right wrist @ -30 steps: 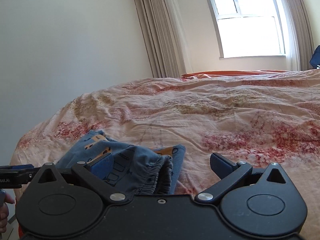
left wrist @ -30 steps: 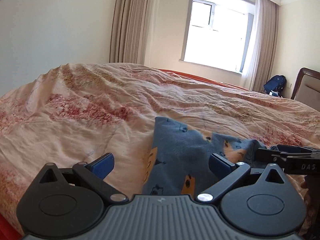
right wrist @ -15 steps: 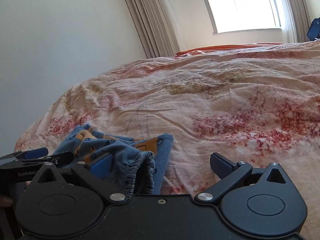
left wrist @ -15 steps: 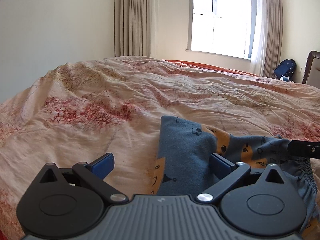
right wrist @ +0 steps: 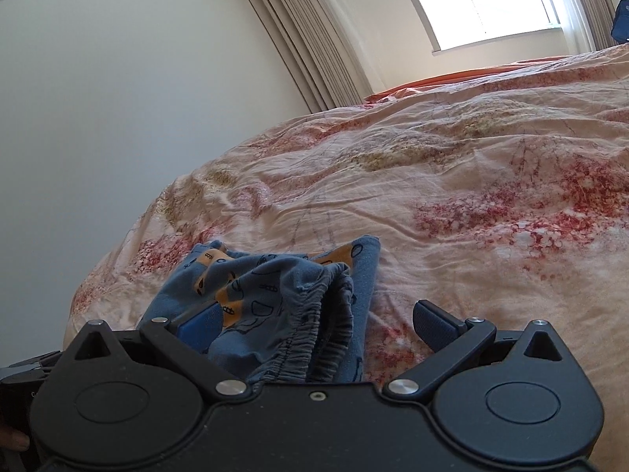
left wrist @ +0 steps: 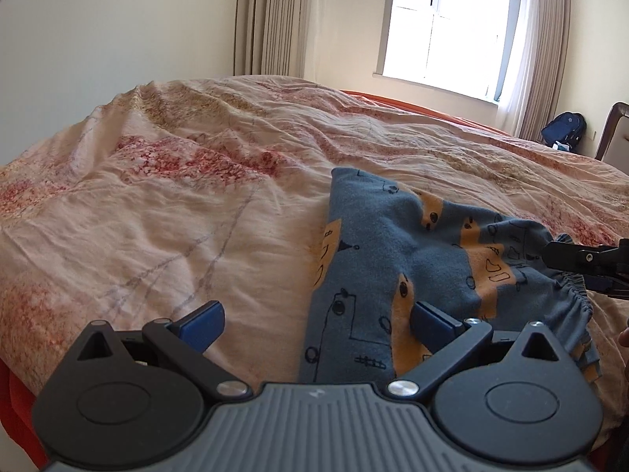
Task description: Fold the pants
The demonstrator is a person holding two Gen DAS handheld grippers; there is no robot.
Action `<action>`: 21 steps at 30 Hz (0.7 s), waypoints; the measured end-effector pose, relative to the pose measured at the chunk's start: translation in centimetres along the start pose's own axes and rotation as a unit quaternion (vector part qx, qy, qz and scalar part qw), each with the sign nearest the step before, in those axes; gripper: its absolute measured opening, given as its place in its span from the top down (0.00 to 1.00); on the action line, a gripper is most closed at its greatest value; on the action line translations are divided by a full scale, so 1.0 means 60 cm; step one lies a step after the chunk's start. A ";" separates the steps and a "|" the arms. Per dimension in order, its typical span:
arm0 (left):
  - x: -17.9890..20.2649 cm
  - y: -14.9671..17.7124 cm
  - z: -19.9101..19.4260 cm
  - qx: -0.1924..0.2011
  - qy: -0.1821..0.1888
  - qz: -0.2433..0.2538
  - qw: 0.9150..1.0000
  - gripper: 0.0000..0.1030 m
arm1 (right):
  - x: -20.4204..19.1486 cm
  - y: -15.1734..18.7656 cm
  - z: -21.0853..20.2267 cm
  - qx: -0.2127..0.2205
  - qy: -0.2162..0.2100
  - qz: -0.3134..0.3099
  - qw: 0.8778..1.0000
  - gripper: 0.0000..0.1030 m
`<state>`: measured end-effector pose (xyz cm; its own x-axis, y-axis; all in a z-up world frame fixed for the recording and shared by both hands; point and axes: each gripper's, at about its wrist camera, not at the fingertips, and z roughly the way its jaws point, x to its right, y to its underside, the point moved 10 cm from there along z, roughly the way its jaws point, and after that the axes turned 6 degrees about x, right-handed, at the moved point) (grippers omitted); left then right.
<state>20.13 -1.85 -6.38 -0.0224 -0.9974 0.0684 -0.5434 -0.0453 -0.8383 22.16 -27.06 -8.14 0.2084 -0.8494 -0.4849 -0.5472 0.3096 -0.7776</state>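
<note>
- Lying folded into a small bundle near the bed's near edge, we find one pair of blue pants (left wrist: 393,251) with an orange print, the gathered elastic waistband turned toward the right side.
- We see the left gripper (left wrist: 316,324) spread wide, pinching nothing: one blue pad sits over bare quilt, the other over the pants.
- We see the right gripper (right wrist: 316,324) likewise spread, with the waistband bunched between its fingers but not clamped.
- We count two grippers; the right one's tip also shows at the edge of the left view.
- Beneath the pants we note one rumpled pink floral quilt (left wrist: 165,212) over an orange sheet (right wrist: 452,78).
- We record one bright window (left wrist: 452,27), beige curtains (left wrist: 271,15) on both its sides, one blue backpack (left wrist: 564,128), and plain walls.
</note>
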 end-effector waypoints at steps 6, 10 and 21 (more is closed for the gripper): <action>-0.010 0.014 0.004 0.004 0.013 -0.021 1.000 0.00 | -0.002 0.012 0.012 -0.017 -0.011 0.002 1.000 0.00; -0.013 0.017 0.008 0.004 0.025 -0.029 0.999 0.00 | -0.002 0.016 0.016 -0.019 -0.016 0.002 1.000 0.00; -0.012 0.022 0.006 0.007 0.053 -0.034 0.998 0.01 | -0.005 0.018 0.023 -0.015 -0.047 0.019 0.999 0.00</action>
<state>19.76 -1.21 -7.73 -0.0748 -0.9805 0.1817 -0.5354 -0.1142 -0.8368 22.59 -25.88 -9.37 0.2607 -0.7931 -0.5504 -0.5798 0.3273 -0.7461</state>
